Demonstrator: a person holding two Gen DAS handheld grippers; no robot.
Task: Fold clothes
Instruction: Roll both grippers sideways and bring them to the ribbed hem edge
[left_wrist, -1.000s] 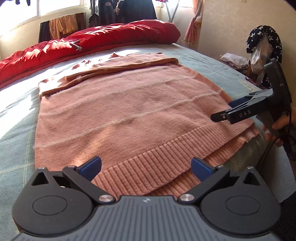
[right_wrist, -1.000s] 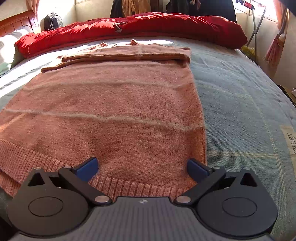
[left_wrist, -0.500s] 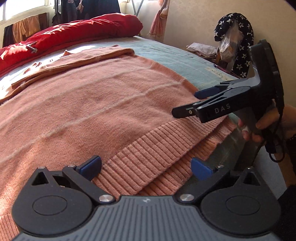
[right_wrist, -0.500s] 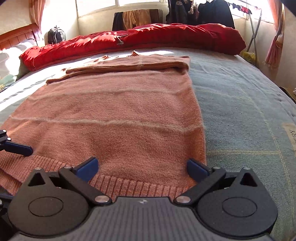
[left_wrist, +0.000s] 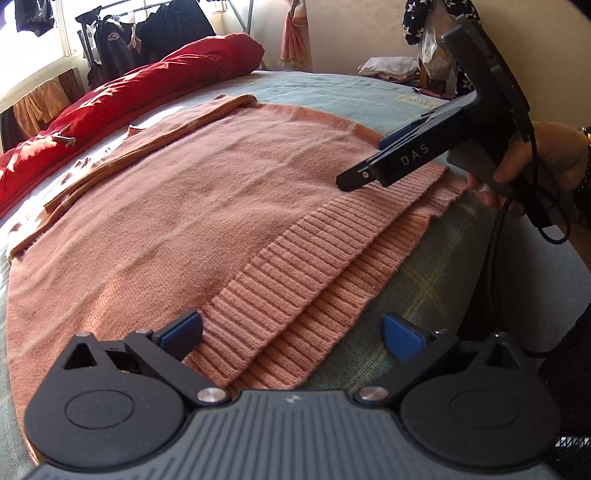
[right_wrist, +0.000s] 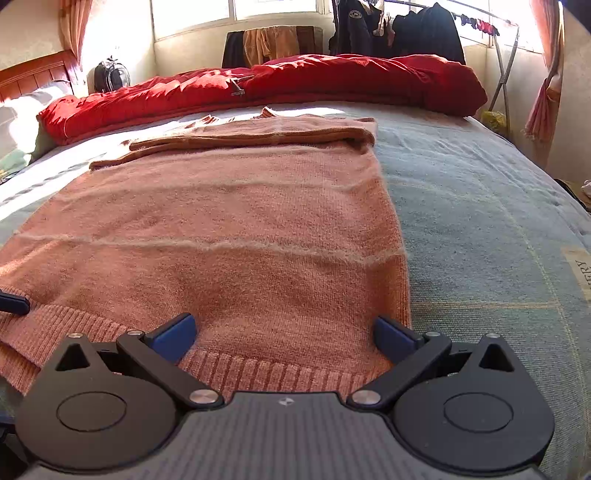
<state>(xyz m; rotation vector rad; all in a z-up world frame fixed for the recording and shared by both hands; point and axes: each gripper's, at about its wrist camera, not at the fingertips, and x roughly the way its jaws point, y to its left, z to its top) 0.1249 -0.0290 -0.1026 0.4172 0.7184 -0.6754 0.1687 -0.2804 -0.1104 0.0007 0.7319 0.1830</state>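
Note:
A salmon-pink knit sweater (right_wrist: 229, 236) lies flat on the bed, sleeves folded across its far end and ribbed hem (left_wrist: 295, 266) toward me. My left gripper (left_wrist: 291, 336) is open low over the hem's corner, where two hem layers show, one blue pad over the knit and one over the bed cover. My right gripper (right_wrist: 282, 334) is open just above the hem at the sweater's right edge, holding nothing. In the left wrist view the right gripper (left_wrist: 373, 162) hovers over the hem, held by a hand (left_wrist: 543, 162). A left fingertip (right_wrist: 13, 302) shows at the right wrist view's left edge.
The bed has a blue-grey plaid cover (right_wrist: 480, 229). A red duvet (right_wrist: 295, 81) is bunched along the far side. Dark jackets hang on a rack (right_wrist: 406, 26) by the window. A wooden headboard (right_wrist: 33, 74) is at the left. Bags and clothes (left_wrist: 432, 44) pile near the wall.
The left gripper has moved closer to the hem corner and turned right. The right gripper has come nearer in the left view. Both stay open.

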